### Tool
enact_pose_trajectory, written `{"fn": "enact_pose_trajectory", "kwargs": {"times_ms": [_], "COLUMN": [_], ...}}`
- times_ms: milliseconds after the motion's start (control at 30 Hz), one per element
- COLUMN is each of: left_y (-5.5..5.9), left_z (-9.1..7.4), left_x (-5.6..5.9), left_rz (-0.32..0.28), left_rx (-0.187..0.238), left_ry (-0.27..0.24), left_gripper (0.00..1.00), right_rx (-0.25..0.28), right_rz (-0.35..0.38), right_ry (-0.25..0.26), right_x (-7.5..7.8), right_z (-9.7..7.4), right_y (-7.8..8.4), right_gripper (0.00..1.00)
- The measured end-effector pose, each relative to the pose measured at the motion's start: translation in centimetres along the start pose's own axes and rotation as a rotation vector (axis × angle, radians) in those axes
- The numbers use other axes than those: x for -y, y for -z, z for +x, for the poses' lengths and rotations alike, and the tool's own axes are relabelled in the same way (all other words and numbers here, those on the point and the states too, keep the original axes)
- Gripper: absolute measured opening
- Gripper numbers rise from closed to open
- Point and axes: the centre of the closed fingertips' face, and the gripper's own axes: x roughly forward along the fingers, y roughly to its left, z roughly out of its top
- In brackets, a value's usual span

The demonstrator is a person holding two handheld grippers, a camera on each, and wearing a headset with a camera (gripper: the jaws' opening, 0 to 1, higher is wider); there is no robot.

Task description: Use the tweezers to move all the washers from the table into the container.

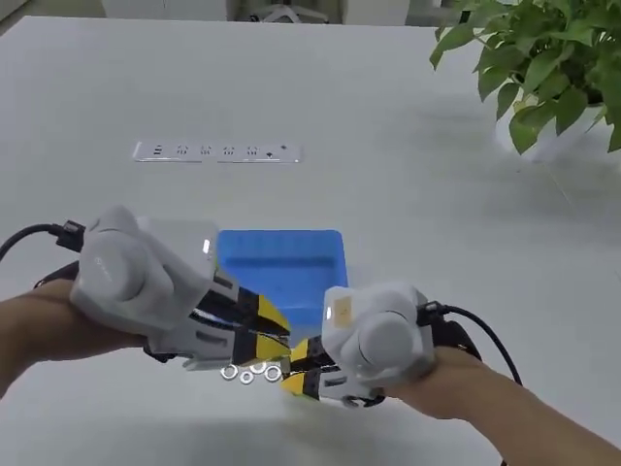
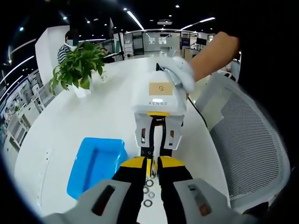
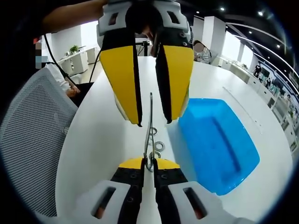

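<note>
**Washers** [image 1: 250, 373]: small metal rings, four counted in the left gripper view. They lay in a short row on the white tabletop [image 1: 408, 175], outside the container and just beside its near edge, between the two claws.

**Tweezers** [image 3: 150, 121]: one pair, thin metal, stretched along the row of washers. Whether they touched a washer could not be told.

**Right claw** [image 3: 150, 163]: clenched on one end of the tweezers.

**Left claw** [image 2: 153, 163]: released and facing the right claw. Its two yellow jaws stood on either side of the tweezers' other end, with a gap showing.

**Container** [image 1: 291, 277]: one, blue, rectangular and open-topped, just beyond the claws.

**Power strip** [image 1: 215, 151]: one, white, farther back and well apart.

**Plant** [image 1: 543, 58]: one, leafy, at the tabletop's far right.

**Chair** [image 2: 247, 149]: one, grey mesh-backed, beside the tabletop.

**Room**: an open office with ceiling strip lights and further desks behind.
</note>
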Motion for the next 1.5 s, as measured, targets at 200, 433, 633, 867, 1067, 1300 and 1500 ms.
{"fn": "enact_pose_trajectory", "kwargs": {"times_ms": [200,433,633,867,1067,1300,1500], "left_y": [-0.1,0.5,1.1,1.0,1.0,1.2,1.6], "left_z": [-0.6,-1.2,-2.3,-3.4,-3.8,-4.3,-5.0], "left_x": [0.0,0.5,0.5,0.2,0.0,0.1,0.1], "left_rz": [-0.039,-0.117,-0.179,-0.25,-0.272,-0.297,-0.317], "left_rx": [0.019,0.04,0.074,0.128,0.154,0.168,0.176], "left_ry": [-0.018,-0.025,-0.067,-0.12,-0.151,-0.179,-0.205], "left_gripper": [0.23,0.34,0.46,0.6,0.65,0.69,0.75], "right_rx": [-0.001,0.007,0.016,0.022,0.028,0.055,0.073], "right_rz": [-0.002,0.0,-0.001,-0.011,-0.022,-0.022,-0.029], "right_ry": [-0.002,0.001,0.004,0.011,0.015,0.027,0.044], "right_x": [-0.1,-0.1,0.1,0.6,1.0,2.0,3.4], "right_z": [-0.1,-0.7,-1.5,-2.5,-3.4,-4.6,-5.4], "right_y": [0.0,-0.4,-0.9,-1.6,-2.4,-3.6,-4.5], "right_gripper": [0.09,0.09,0.09,0.09,0.09,0.09,0.09]}}
